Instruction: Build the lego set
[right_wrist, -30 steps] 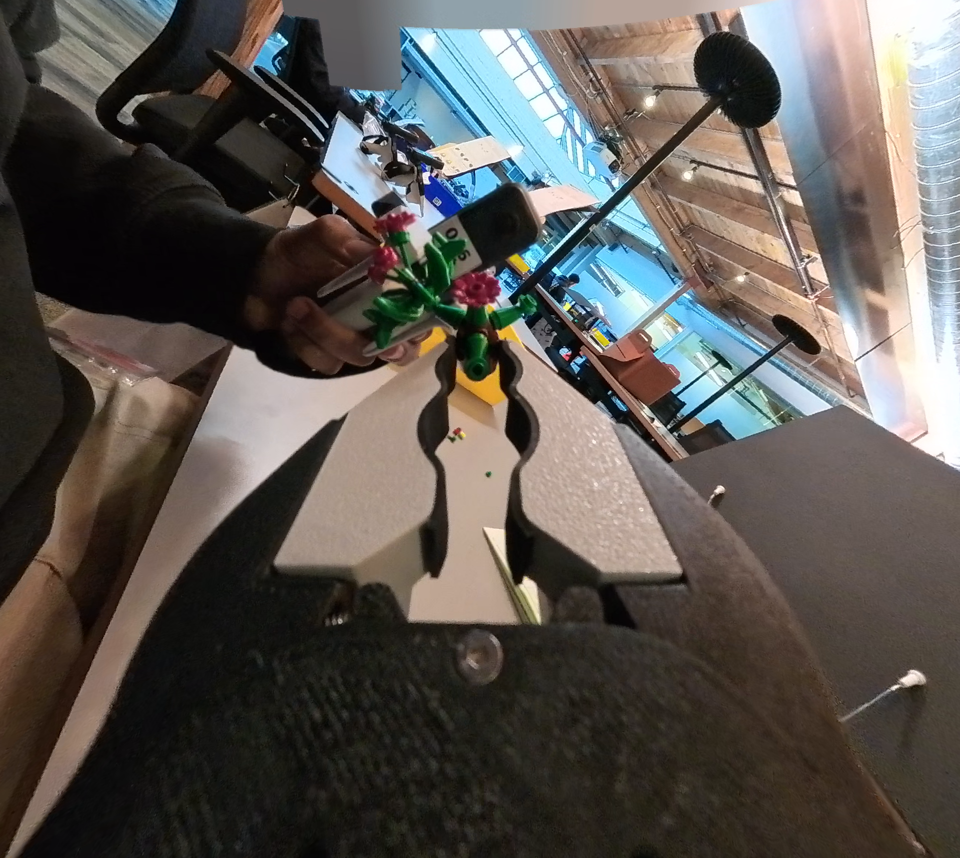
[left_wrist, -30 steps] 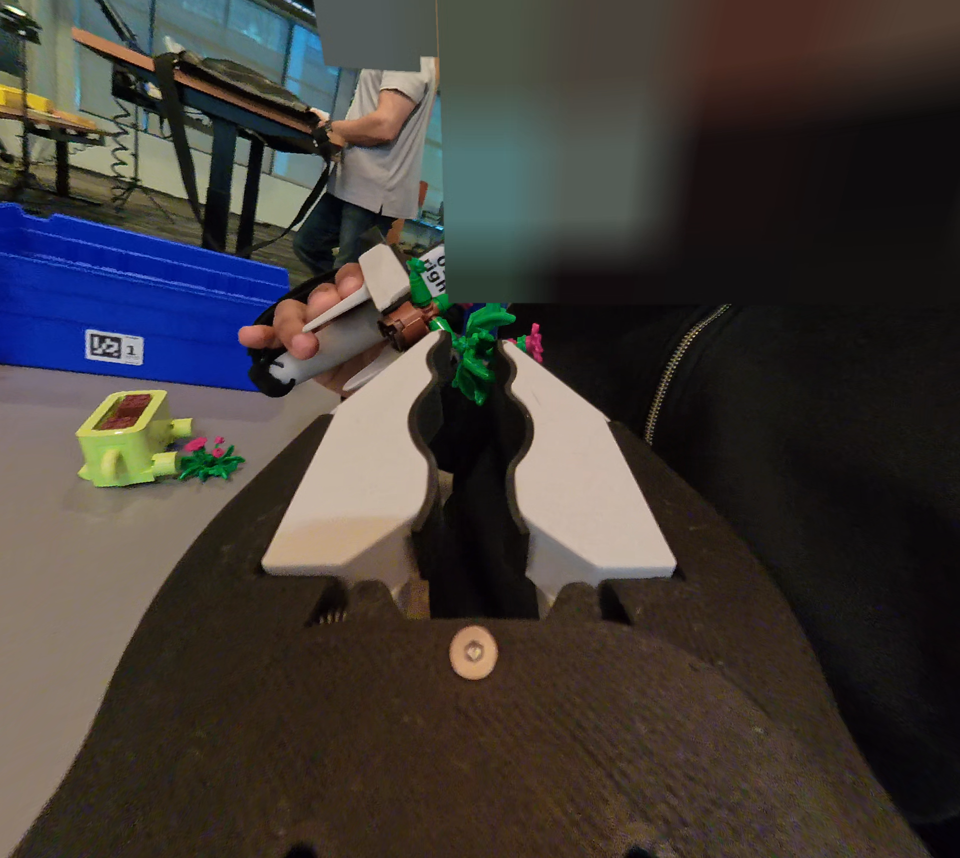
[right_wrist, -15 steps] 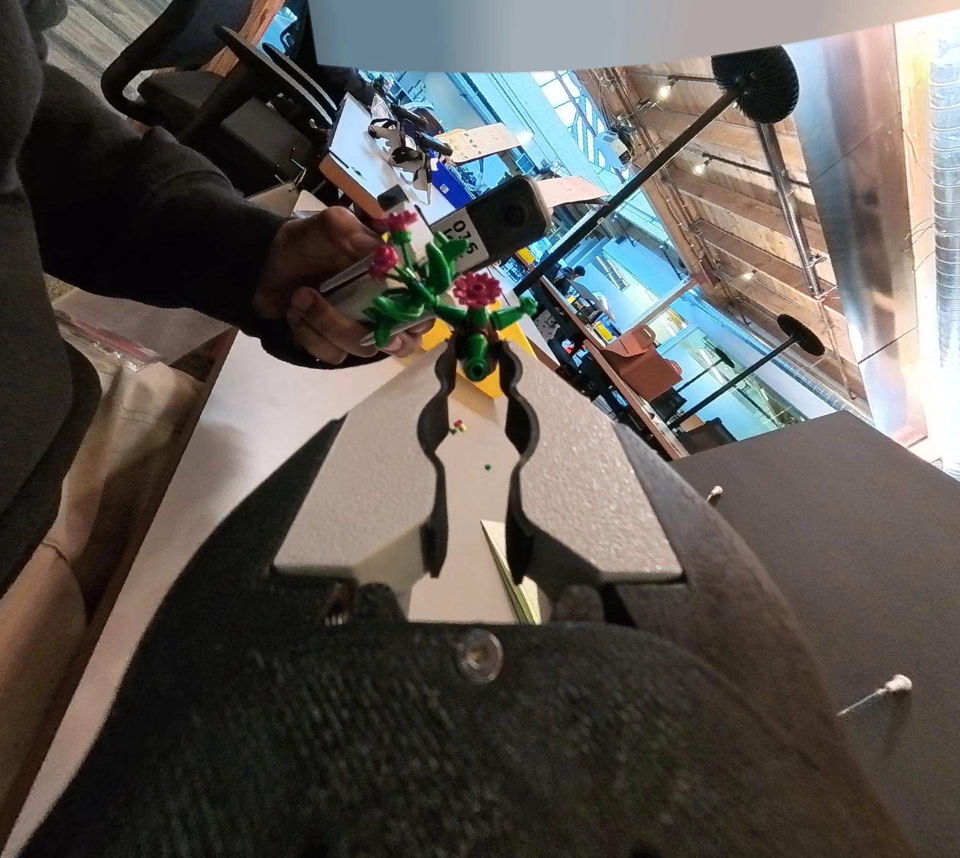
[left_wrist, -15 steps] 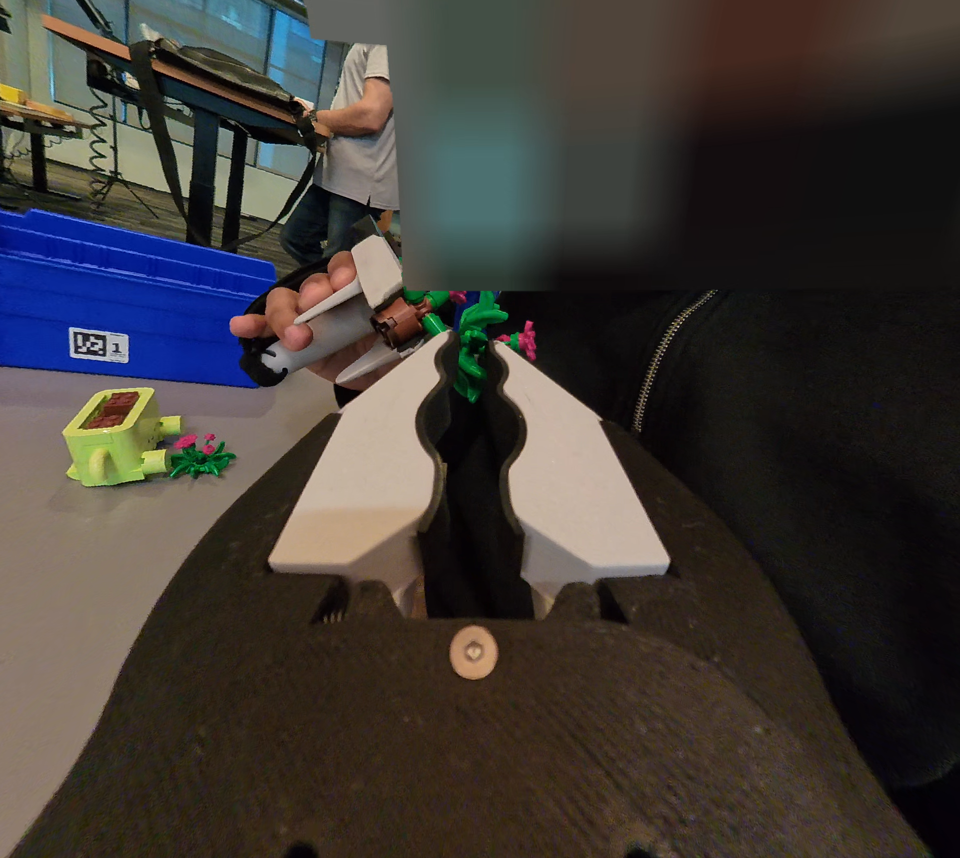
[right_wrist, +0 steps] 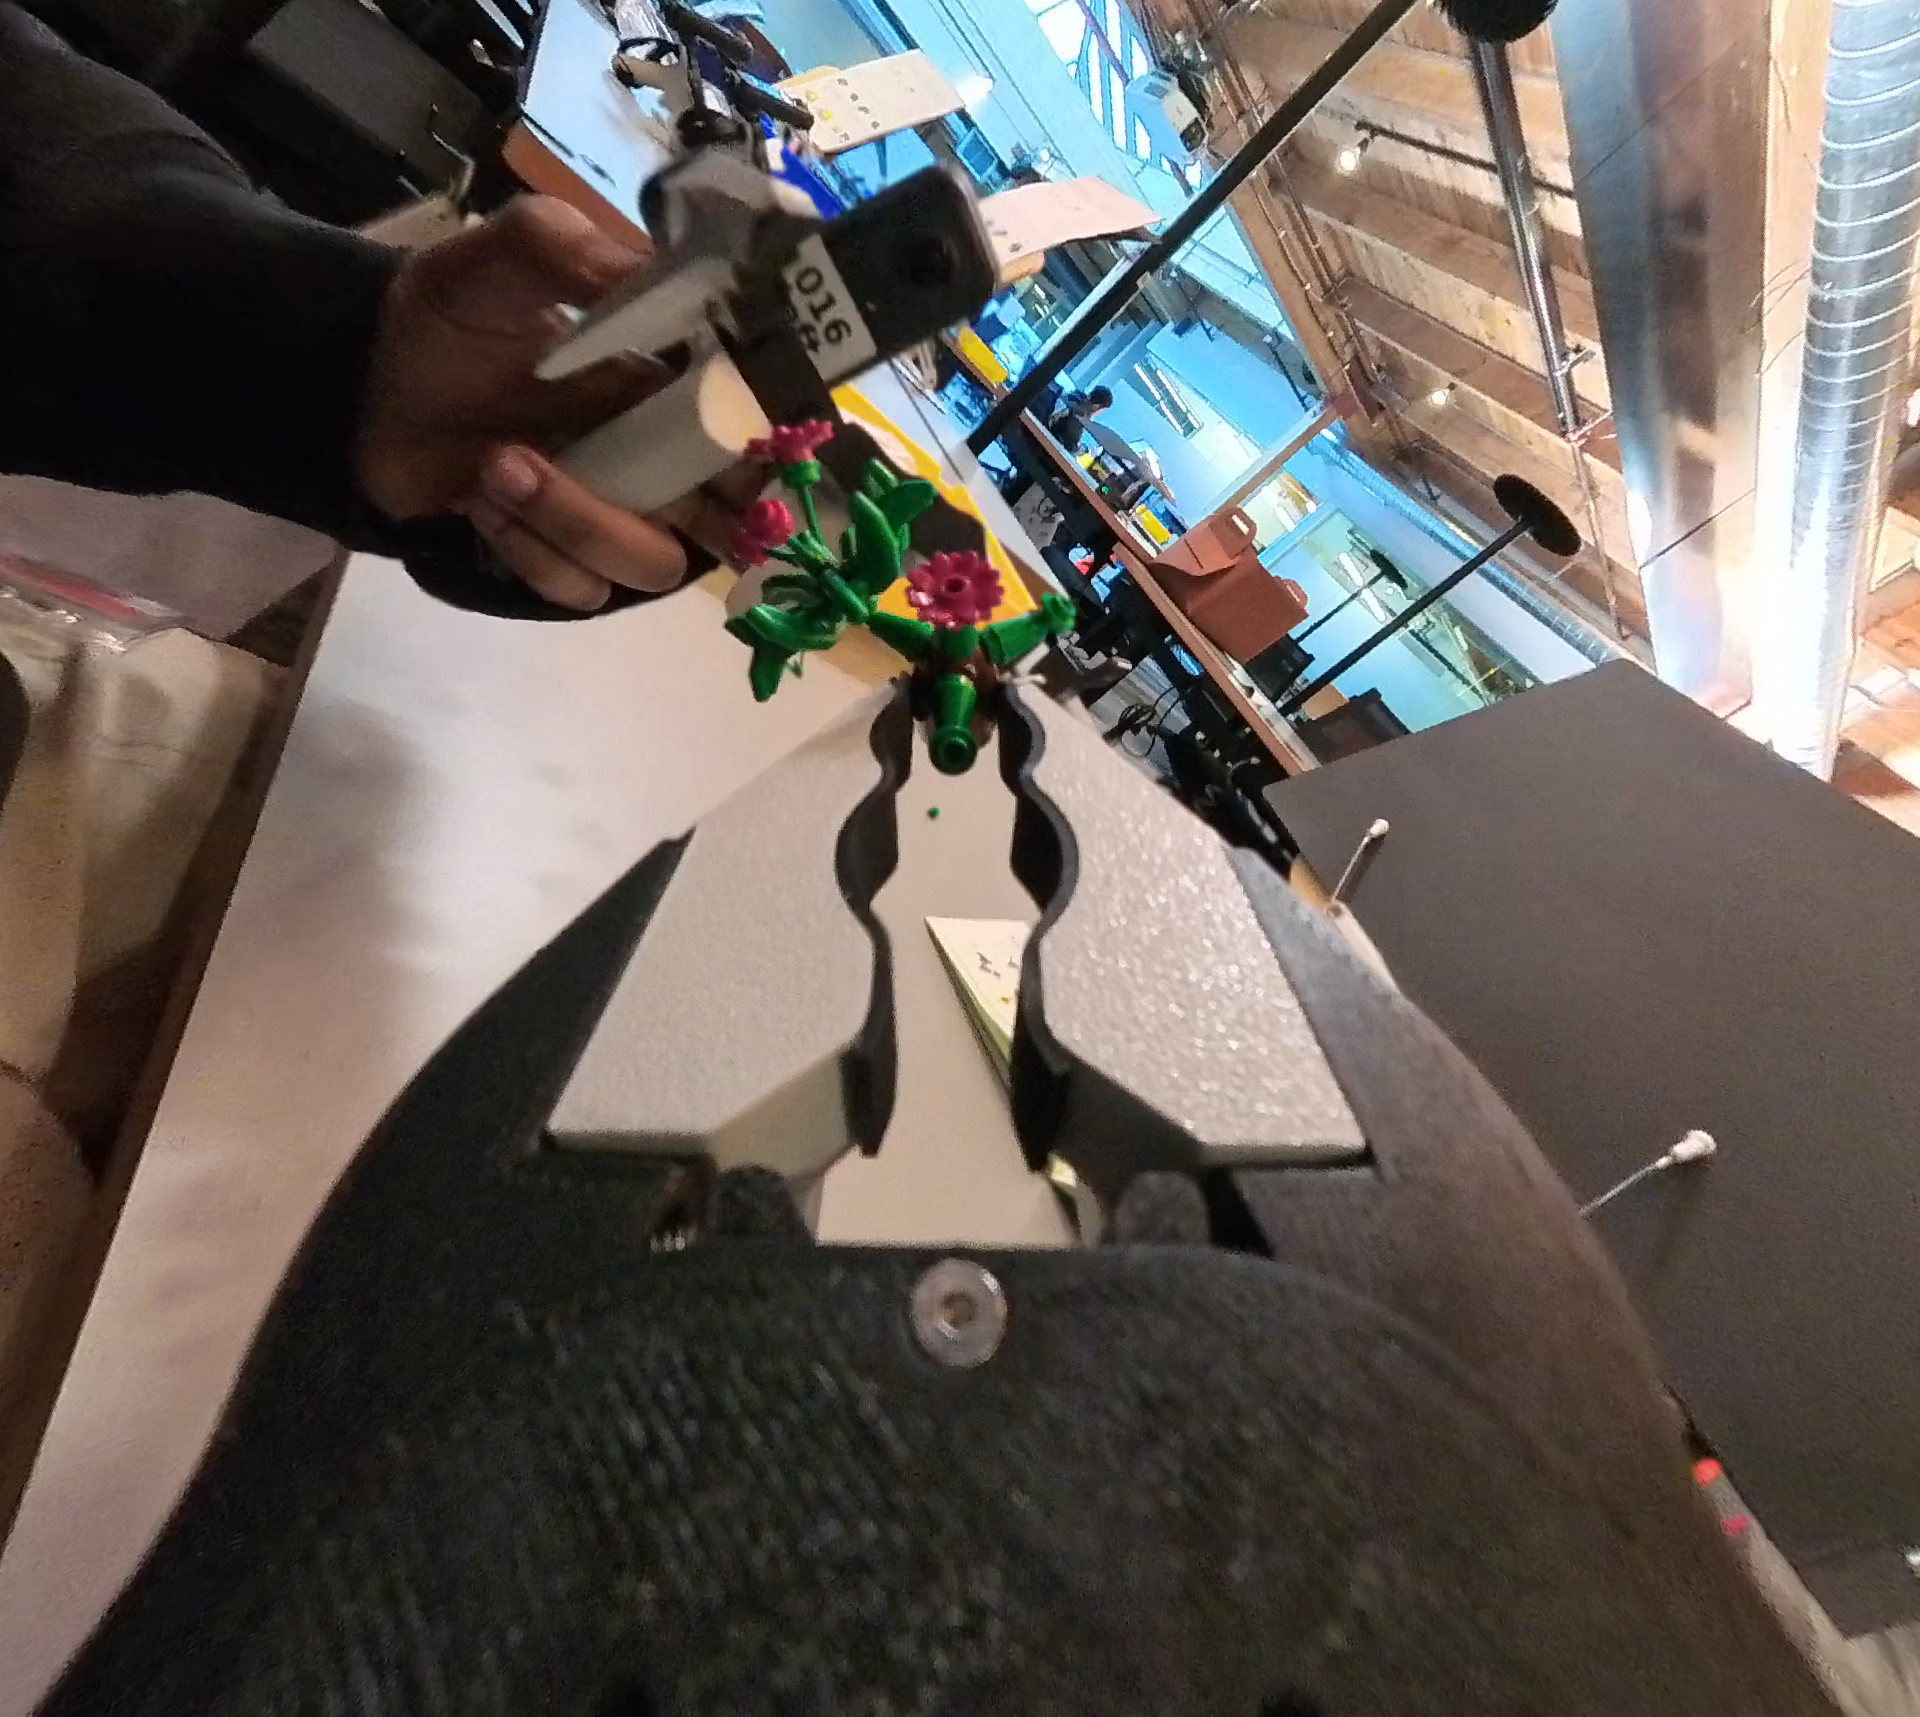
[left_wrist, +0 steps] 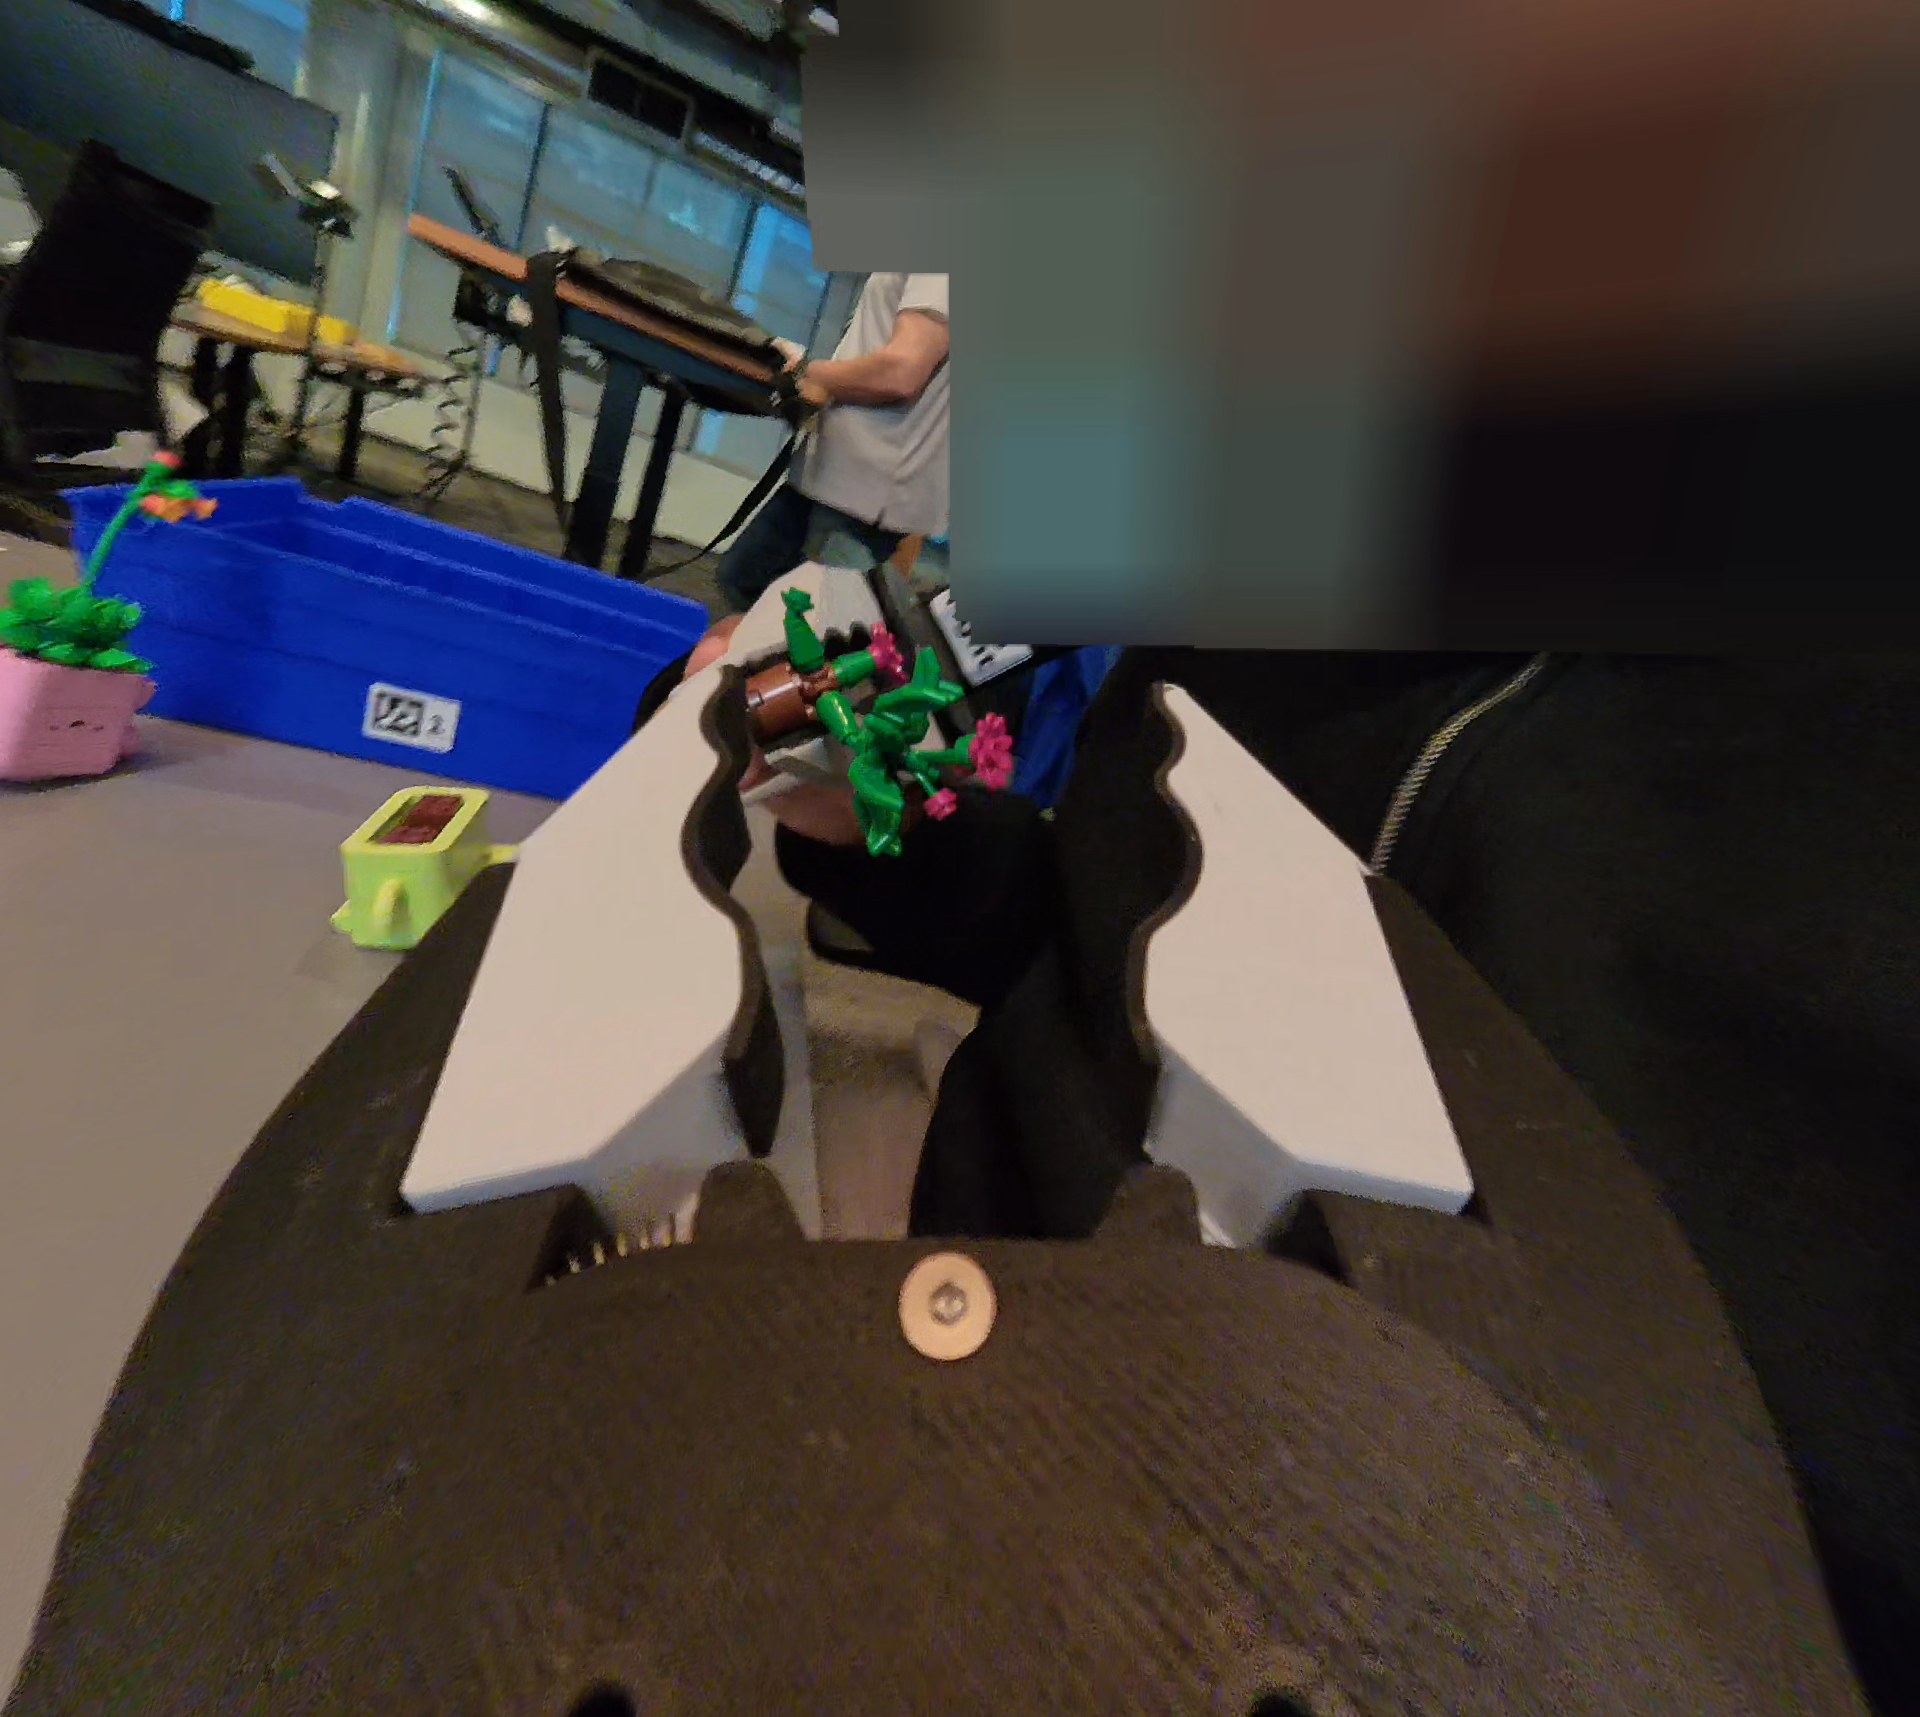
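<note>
A small lego plant (right_wrist: 862,587) has green leaves, pink flowers and a brown base. My right gripper (right_wrist: 954,706) is shut on its base and holds it in the air above the table. The plant also shows in the left wrist view (left_wrist: 883,753). My left gripper (left_wrist: 940,701) is open and empty. Its fingers stand wide apart, just short of the plant. A hand (right_wrist: 520,462) holds the left gripper beside the flowers. A lime green lego pot (left_wrist: 416,867) with a brown top stands on the grey table (left_wrist: 156,992).
A pink pot with a green plant (left_wrist: 62,680) stands at the far left. A blue bin (left_wrist: 395,618) lies behind the lime pot. A paper booklet (right_wrist: 977,961) lies on the table under my right gripper. A black board (right_wrist: 1558,992) is on the right.
My left gripper has opened and let go of the plant's green leaves, and its view has swung left. The right gripper still holds the plant by its base.
</note>
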`<state>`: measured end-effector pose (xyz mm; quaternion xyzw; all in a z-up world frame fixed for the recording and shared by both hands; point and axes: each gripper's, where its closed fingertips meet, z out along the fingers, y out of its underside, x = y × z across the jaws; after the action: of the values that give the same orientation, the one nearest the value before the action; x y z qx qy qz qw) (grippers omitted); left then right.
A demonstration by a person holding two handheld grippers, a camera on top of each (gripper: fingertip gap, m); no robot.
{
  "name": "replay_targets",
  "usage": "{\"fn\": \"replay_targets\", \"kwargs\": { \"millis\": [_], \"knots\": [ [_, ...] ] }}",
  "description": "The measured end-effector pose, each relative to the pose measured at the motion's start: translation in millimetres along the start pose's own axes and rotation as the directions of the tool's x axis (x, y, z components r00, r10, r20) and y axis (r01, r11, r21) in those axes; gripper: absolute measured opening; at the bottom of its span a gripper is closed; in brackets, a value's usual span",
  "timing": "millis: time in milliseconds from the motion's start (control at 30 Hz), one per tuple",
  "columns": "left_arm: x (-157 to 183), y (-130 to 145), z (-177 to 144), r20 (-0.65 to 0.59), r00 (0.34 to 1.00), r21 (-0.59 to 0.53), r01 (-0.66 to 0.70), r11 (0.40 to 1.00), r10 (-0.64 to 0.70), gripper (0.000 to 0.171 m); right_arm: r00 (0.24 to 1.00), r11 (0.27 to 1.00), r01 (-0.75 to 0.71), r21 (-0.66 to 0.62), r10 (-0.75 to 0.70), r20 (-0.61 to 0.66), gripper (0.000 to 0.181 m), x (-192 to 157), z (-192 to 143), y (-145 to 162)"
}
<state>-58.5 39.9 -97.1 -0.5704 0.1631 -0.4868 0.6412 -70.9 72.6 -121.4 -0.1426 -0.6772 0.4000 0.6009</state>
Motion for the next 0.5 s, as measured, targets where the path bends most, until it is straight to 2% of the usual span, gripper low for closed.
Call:
{"fn": "replay_targets", "kwargs": {
  "millis": [100,167,267,367,500],
  "knots": [
    [-9.3,15.6,5.8,0.117,0.988,-0.098,-0.086,0.991,0.097,0.075,1.000,1.000,-0.012,-0.024,0.012,-0.008,0.014,1.0,1.3,4.2],
    [-14.5,18.6,5.7,0.192,0.964,-0.128,-0.159,0.979,0.182,0.064,0.999,0.999,-0.031,-0.038,0.030,-0.021,0.014,3.5,1.5,6.3],
    [-16.2,9.3,-0.6,0.270,0.933,-0.068,-0.228,0.971,0.238,0.054,0.998,0.997,-0.047,-0.059,0.045,-0.044,0.014,7.7,1.0,8.8],
    [-24.3,13.0,-4.2,0.329,0.920,-0.083,-0.199,0.977,0.215,0.050,0.997,0.995,-0.053,-0.086,0.048,-0.062,0.014,10.9,0.5,12.1],
    [-27.6,11.0,-2.6,0.398,0.886,-0.070,-0.228,0.971,0.236,0.034,0.995,0.991,-0.055,-0.125,0.045,-0.087,0.014,12.8,1.2,15.5]
  ]
}}
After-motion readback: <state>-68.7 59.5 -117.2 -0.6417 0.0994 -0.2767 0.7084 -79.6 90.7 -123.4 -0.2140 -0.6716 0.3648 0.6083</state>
